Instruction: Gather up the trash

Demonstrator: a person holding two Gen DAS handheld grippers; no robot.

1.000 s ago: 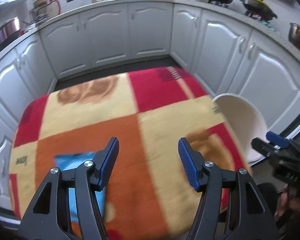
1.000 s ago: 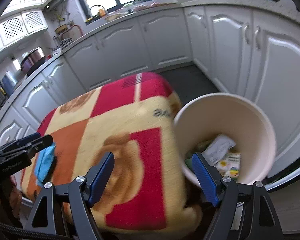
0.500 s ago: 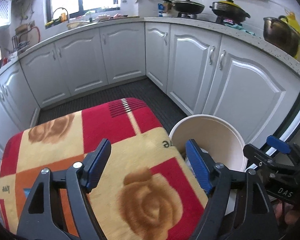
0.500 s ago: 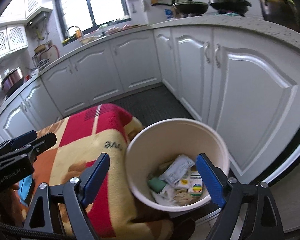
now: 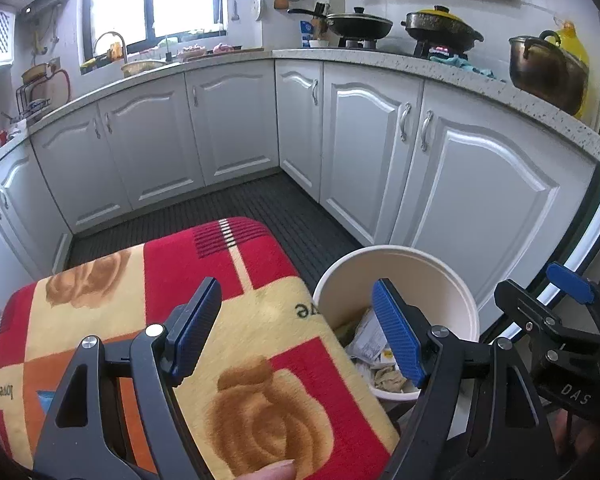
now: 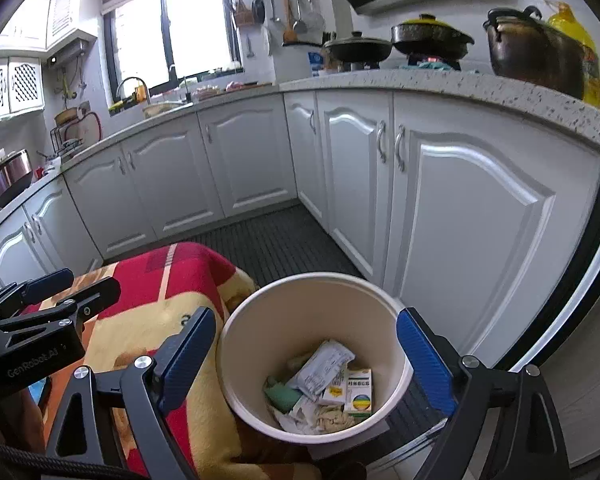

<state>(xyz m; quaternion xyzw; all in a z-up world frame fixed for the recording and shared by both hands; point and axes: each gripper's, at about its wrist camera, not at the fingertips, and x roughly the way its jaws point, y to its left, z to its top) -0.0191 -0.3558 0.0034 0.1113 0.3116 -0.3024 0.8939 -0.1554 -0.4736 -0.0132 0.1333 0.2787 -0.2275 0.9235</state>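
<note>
The cream bin stands on the floor just beside the blanket-covered tabletop, near the white cabinets. Inside the bin lie crumpled paper, a small printed box and a green scrap. The right tool hovers over the bin, its blue pads wide apart and holding nothing. The left tool hangs above the tabletop edge next to the bin, its pads also spread and bare. A blue packet peeks out on the tabletop, far from the bin.
</note>
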